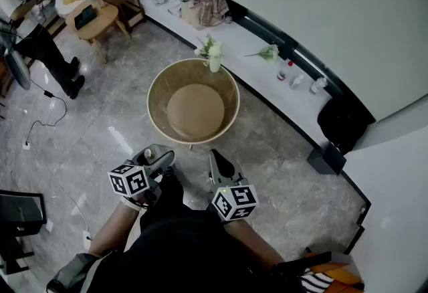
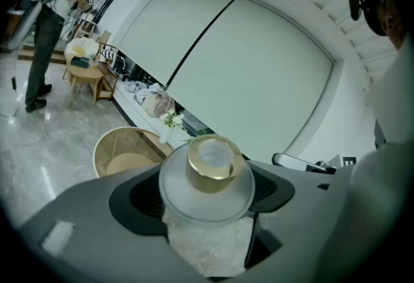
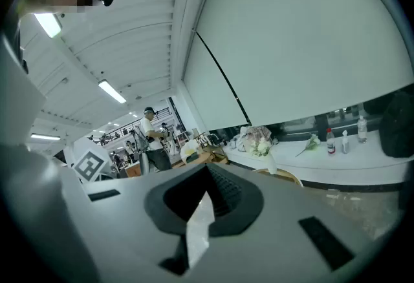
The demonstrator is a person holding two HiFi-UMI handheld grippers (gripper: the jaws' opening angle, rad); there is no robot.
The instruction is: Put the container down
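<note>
frosted container (image 2: 206, 175) sits gripped in the wide-set jaws of the left gripper (image 1: 158, 156), while the right gripper (image 3: 206, 204) has its jaws closed on nothing.

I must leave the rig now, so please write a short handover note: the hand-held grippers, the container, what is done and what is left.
Left hand-held gripper: shut on the frosted container, held above the floor.
Right hand-held gripper: jaws together, nothing between them.
Round wooden table: just ahead, probably the place for it.
Done: container is gripped.
Left: put it down, then open the jaws.
</note>
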